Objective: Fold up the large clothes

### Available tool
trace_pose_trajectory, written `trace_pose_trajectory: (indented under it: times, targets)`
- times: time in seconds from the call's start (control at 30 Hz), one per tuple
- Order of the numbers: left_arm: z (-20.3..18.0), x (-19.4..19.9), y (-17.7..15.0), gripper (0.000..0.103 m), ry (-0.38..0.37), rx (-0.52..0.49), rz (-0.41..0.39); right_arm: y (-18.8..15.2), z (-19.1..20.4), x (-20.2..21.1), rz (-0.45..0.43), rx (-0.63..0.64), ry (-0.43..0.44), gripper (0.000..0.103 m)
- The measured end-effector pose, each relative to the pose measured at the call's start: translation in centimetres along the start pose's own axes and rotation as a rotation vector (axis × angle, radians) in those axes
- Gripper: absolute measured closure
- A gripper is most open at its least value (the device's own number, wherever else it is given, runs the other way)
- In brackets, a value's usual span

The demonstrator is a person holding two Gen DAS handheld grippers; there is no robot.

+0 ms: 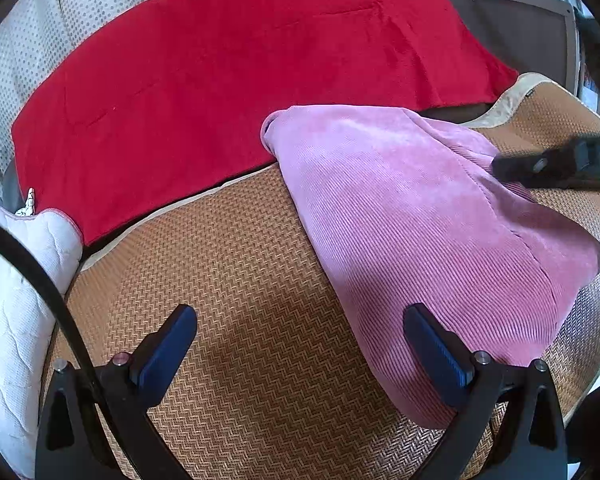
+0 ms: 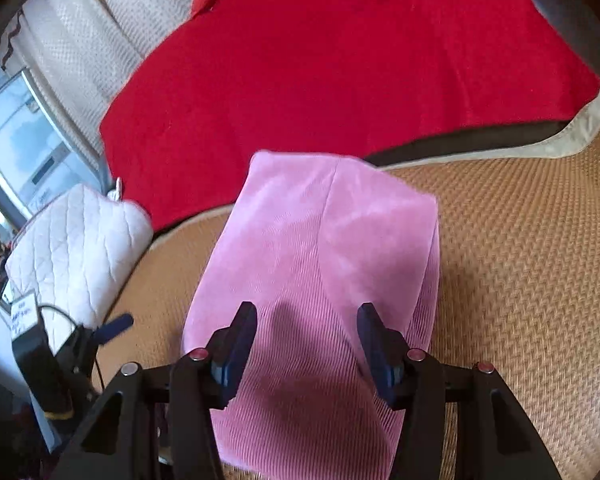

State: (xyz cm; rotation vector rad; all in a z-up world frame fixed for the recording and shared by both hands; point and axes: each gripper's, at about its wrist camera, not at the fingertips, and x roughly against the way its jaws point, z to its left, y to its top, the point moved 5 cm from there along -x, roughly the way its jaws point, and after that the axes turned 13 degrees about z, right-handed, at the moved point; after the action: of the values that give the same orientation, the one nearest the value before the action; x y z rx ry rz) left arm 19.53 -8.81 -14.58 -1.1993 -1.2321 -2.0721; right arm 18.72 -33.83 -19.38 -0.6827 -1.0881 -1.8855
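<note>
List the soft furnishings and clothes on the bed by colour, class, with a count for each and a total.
Red: 1, the red blanket
Pink: 1, the folded pink garment
White: 1, the quilted white cushion
Tan: 1, the woven mat
Total: 4

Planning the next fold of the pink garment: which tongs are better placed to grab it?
Probably the right tongs: open directly over the pink garment. The left tongs hang mostly over bare woven mat.

The right gripper (image 1: 556, 164) is smeared and cut by the left view's edge. The garment's (image 2: 312, 272) near end hides behind the fingers (image 2: 240, 344). The blanket (image 2: 340, 60) runs off the frame top.
</note>
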Motion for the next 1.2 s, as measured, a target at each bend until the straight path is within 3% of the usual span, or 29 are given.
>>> trace_pose_trajectory:
  times: [0.07, 0.1, 0.2, 0.27, 0.33, 0.53, 0.73, 1.03, 1.2]
  targets:
    - [0.2, -0.1, 0.1, 0.0, -0.018, -0.002, 0.007, 0.0, -0.9, -2.6, 0.103, -0.033, -0.015, 0.045]
    - [0.4, -0.2, 0.1, 0.0, -0.029, 0.0, 0.01, 0.1, -1.1, -3.2, 0.112, -0.042, -0.01, 0.043]
    - [1.7, -0.5, 0.5, 0.0, -0.12, 0.03, 0.038, 0.7, -1.1, -2.0, 0.091, -0.056, 0.053, 0.036]
    - [2.8, -0.5, 0.8, 0.0, -0.22, 0.078, 0.048, 1.0, -1.6, -0.3, 0.033, -0.07, 0.106, 0.027]
    - [3.7, -0.8, 1.1, 0.0, -0.345, 0.124, 0.072, 1.4, -2.8, 1.0, -0.006, -0.087, 0.101, 0.02]
    - [4.4, -2.1, 1.9, 0.0, -0.519, 0.193, 0.108, 1.3, -8.1, 2.0, 0.006, -0.219, 0.176, 0.02]
    - [2.2, -3.3, 2.5, 0.0, -0.617, 0.189, 0.166, 0.3, -11.1, 0.2, 0.075, -0.285, 0.25, 0.02]
    - [0.9, -4.5, 3.3, 0.0, -0.793, 0.23, 0.222, 0.5, -10.2, -2.1, 0.133, -0.274, 0.38, 0.02]
    - [0.7, -5.4, 3.5, 0.0, -0.871, 0.263, 0.257, 0.9, -9.2, -4.4, 0.175, -0.254, 0.391, 0.02]
